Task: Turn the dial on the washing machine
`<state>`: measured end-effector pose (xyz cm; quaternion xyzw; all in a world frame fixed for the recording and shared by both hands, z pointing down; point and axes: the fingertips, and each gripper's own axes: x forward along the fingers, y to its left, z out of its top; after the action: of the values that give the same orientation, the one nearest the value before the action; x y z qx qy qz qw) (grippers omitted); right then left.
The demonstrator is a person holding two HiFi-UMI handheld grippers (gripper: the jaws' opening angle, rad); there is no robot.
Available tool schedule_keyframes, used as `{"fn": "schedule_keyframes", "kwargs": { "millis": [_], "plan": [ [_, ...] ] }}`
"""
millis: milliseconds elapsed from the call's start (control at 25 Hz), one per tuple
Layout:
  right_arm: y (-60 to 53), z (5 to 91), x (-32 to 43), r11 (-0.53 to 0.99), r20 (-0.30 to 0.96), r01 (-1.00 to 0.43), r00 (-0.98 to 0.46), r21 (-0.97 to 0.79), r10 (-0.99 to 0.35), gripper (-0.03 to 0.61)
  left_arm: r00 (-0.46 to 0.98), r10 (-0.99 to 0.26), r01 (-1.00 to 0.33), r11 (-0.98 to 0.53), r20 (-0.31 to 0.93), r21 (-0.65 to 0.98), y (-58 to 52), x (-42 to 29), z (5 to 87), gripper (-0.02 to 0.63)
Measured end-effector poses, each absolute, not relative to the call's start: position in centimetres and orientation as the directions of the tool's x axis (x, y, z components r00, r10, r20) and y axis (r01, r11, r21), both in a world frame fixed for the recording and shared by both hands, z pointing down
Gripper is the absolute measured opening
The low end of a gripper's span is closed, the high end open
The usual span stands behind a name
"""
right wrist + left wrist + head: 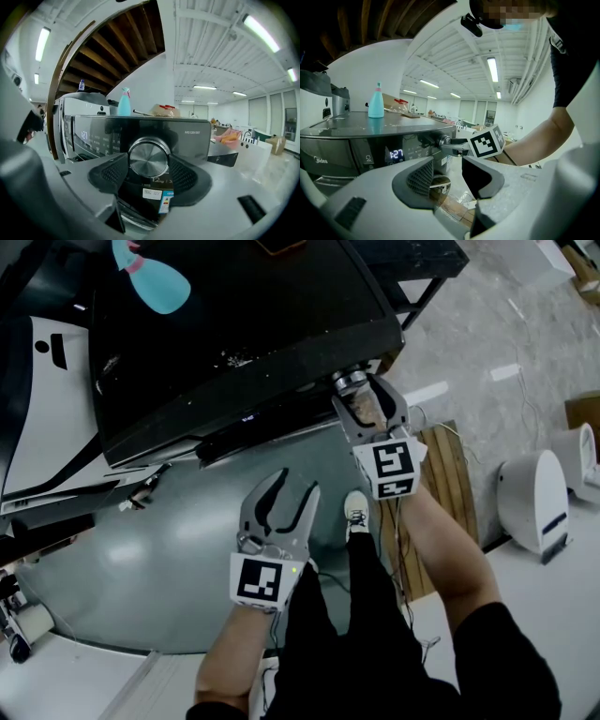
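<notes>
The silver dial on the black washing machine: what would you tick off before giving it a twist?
1. The round silver dial sits centred between the pads of the right gripper: ok.
2. Pads press on both sides of the dial: ok, they look to be in contact.
3. The left gripper is open, empty and apart from the black washing machine: ok.
4. The blue display on the front panel is lit, so a change could be read: ok.
5. The light blue bottle stands upright on the machine's top, away from the dial: ok.
6. Which setting the dial points at: cannot tell.
</notes>
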<state>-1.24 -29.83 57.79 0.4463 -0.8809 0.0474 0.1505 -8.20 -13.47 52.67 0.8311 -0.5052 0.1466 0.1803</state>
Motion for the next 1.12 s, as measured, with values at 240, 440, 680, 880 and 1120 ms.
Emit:
{"fn": "schedule_keyframes", "kwargs": {
  "millis": [240, 440, 680, 880, 1120],
  "plan": [
    [-29.8, 57.7, -1.3, 0.600, 0.303, -0.797, -0.556, 0.069, -0.774, 0.285, 0.444, -0.788, -0.894, -0.420, 0.427, 0.156, -13.3, -8.4, 52.6, 0.170],
    [-29.6, 57.5, -1.4, 0.600, 0.302, -0.796, -0.553, 0.087, -0.777, 0.302, 0.444, -0.790, -0.894, -0.421, 0.424, 0.151, -13.2, -8.7, 52.3, 0.170],
    [-29.0, 56.4, -1.4, 0.592, 0.292, -0.800, -0.545, 0.099, -0.786, 0.302, 0.448, -0.793, -0.892, -0.430, 0.413, 0.141, -12.9, -9.0, 51.2, 0.170],
    [-28.2, 55.1, -1.5, 0.574, 0.284, -0.812, -0.529, 0.105, -0.800, 0.301, 0.458, -0.794, -0.886, -0.447, 0.399, 0.127, -12.3, -9.7, 50.0, 0.170],
    [-26.4, 52.0, -2.0, 0.558, 0.275, -0.823, -0.515, 0.108, -0.812, 0.246, 0.465, -0.804, -0.882, -0.458, 0.371, 0.113, -11.3, -10.9, 47.7, 0.170]
  ]
}}
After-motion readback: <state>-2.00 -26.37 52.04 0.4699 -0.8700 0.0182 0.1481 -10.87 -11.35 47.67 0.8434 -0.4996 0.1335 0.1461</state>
